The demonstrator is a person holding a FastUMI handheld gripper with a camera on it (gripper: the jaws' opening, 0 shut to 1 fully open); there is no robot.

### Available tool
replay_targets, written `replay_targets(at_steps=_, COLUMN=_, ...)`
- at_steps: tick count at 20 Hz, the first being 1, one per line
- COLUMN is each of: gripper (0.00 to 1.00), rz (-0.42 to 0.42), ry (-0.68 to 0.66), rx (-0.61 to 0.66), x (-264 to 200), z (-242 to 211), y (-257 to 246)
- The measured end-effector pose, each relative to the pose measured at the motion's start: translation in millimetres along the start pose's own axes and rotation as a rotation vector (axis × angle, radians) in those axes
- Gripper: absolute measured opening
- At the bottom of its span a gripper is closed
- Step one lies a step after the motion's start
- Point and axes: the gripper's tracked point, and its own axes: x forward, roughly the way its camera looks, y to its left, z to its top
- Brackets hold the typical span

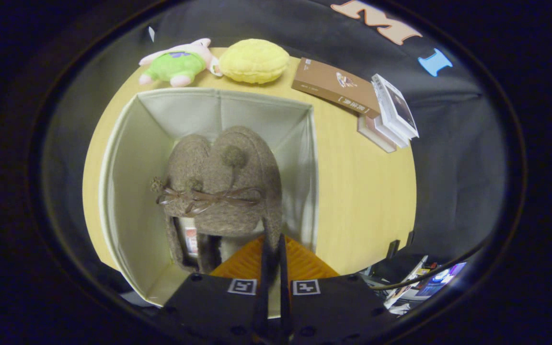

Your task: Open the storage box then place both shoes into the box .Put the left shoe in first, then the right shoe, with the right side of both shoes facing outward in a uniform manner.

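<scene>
Tool poised above the near right corner of the storage box, orange fingers pressed together on the thin rear collar of the right-hand shoe. Both brown felt shoes inside the open box, upright side by side; left shoe touching its neighbour. Bows and pompoms facing up. Open room left of the shoes to the box's left wall, less at the right wall. Box rim unobstructed all round. Bare wooden surface right of the box. At the far edge: plush pig, yellow cushion, brown book, stacked books.
</scene>
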Motion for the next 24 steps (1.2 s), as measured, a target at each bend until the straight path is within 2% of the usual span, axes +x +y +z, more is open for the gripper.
replay_targets(at_steps=1, gripper=0.18, rz=0.025, ry=-0.015, rx=0.015, x=-1.3, z=2.9, y=2.3)
replay_targets(at_steps=5, gripper=1.00, rz=0.157, ry=-0.054, rx=0.075, x=-21.3, z=6.8, y=15.4)
replay_targets(at_steps=12, gripper=1.00, rz=0.151, ry=-0.137, rx=0.140, x=-47.5, z=5.3, y=-31.8)
replay_targets(at_steps=19, gripper=1.00, rz=0.019, ry=-0.208, rx=0.231, x=-48.7, z=-9.6, y=-139.1)
replay_targets(at_steps=24, gripper=1.00, rz=-0.016, ry=-0.297, rx=0.310, x=-40.6, z=-11.9, y=-202.8)
